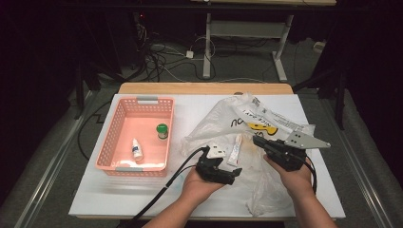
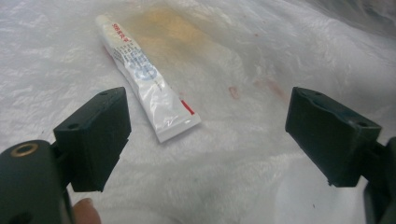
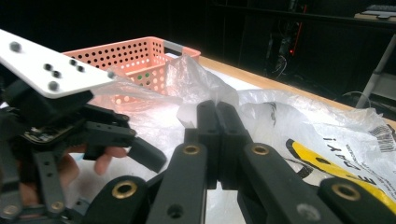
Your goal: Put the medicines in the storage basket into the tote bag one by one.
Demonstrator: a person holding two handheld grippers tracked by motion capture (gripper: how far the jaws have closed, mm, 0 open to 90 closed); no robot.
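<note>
Nearest me, my two hands come in from the bottom of the high view. My left gripper [image 1: 233, 175] sits low over the near part of the plastic bag [image 1: 237, 128], jaws spread wide with nothing between them (the left gripper view shows both black jaws well apart over crinkled white plastic). The small white tube [image 2: 147, 79] lies flat on the bag just ahead of that left jaw, crimped end toward me, cap end pointing away, not touched by either jaw. In the high view the tube [image 1: 235, 149] lies between my two grippers.

My right gripper [image 1: 256, 141] is just to the right, jaws pressed together and pinching a fold of the bag (in the right gripper view the thin plastic stands up from between the closed jaws [image 3: 217, 116]). Its grey plate sticks out to the right.

The bag itself is clear-white with a yellow print and black lettering, spread crumpled across the middle and right of the white table top [image 1: 95, 199].

Farther left, well apart from the bag, stands a pink basket [image 1: 121, 121] with holes in its walls. Inside lie a small white dropper bottle [image 1: 137, 149] and, beyond it, a little jar with a green lid [image 1: 162, 131], upright.

Beyond the table, cables on the floor and a desk frame in the dark.
</note>
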